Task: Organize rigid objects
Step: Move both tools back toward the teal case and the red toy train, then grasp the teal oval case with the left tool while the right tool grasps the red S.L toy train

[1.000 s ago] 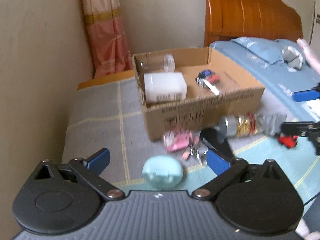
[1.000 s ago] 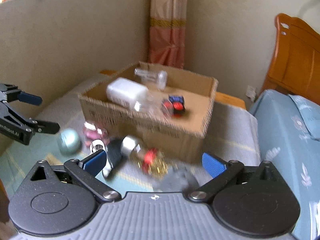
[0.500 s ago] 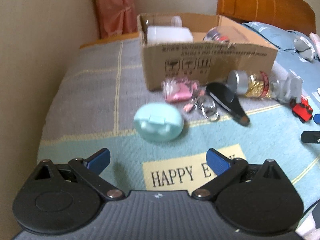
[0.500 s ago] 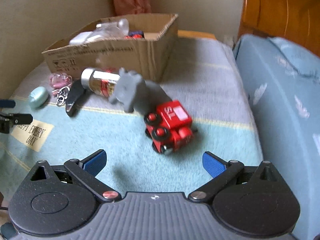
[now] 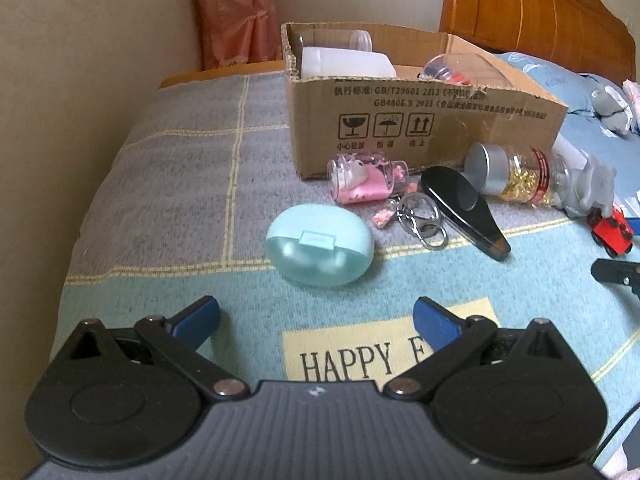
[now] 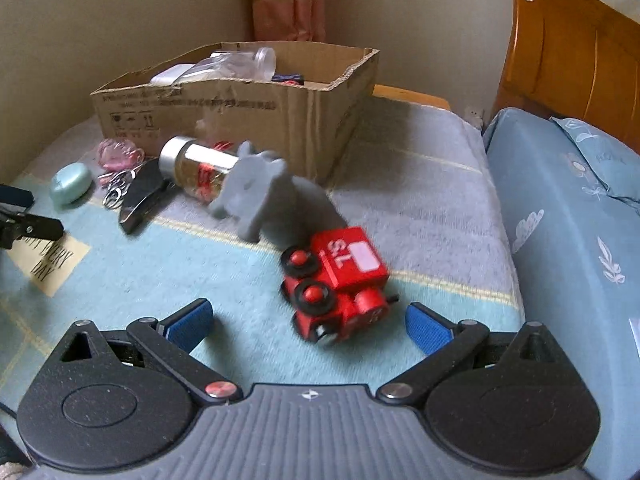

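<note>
My left gripper (image 5: 316,316) is open and empty, just short of a mint-green oval case (image 5: 320,250) lying on the blanket. My right gripper (image 6: 308,320) is open, with a red toy train (image 6: 338,280) lying close in front of its fingers, slightly right of centre. Behind the train stands a grey toy animal (image 6: 260,196). A cardboard box (image 5: 424,120) at the back holds a white container (image 5: 344,62) and clear plastic items. A gold-filled jar (image 5: 516,170), a black flat object (image 5: 464,204), a pink bottle (image 5: 364,180) and a keyring (image 5: 422,218) lie before the box.
The blanket carries a yellow "HAPPY EVERY DAY" patch (image 5: 376,348). A wall runs along the left side (image 5: 80,80). A blue mattress (image 6: 568,216) and wooden headboard (image 6: 576,60) rise on the right. The right gripper's finger shows at the edge of the left wrist view (image 5: 616,272).
Both grippers have dropped lower and closer to the blanket. The mint case now sits nearer my left fingers, and the red train nearer my right fingers. Both stay open.
</note>
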### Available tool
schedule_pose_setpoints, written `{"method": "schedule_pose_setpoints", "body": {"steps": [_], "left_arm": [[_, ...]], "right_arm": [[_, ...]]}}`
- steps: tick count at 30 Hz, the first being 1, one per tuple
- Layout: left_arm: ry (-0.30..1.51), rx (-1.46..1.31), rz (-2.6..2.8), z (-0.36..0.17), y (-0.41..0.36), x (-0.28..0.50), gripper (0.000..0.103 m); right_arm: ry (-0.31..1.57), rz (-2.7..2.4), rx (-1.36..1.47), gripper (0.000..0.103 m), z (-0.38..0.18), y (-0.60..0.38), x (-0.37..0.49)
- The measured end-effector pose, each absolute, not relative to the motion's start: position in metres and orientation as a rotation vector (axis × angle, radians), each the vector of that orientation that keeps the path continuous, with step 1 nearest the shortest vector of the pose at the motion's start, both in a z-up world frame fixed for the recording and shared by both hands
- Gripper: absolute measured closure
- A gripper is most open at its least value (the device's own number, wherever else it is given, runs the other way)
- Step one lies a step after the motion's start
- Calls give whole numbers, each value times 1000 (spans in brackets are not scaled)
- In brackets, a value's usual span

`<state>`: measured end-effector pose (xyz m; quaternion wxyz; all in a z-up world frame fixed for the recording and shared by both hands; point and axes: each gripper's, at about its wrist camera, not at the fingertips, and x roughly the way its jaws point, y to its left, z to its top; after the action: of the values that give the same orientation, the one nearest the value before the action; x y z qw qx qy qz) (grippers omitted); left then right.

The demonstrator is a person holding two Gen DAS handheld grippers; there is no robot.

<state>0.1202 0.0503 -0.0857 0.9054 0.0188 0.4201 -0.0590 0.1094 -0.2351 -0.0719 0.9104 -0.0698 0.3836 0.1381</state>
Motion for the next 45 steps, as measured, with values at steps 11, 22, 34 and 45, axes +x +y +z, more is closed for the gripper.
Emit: {"method": "schedule_pose_setpoints", "body": {"steps": [11, 22, 34, 45], "left_arm": [[859, 49, -142, -86, 51, 131, 1], [857, 42, -150, -84, 54, 146, 8], [822, 59, -171, -80, 47, 142, 38], [825, 86, -195, -79, 50, 149, 37]], "right_arm": [[822, 396, -203, 0, -69, -219, 122], [816, 432, -219, 0, -69, -204, 98], [818, 445, -227, 0, -67, -205, 100], [819, 418, -227, 1, -66, -206, 107]]}}
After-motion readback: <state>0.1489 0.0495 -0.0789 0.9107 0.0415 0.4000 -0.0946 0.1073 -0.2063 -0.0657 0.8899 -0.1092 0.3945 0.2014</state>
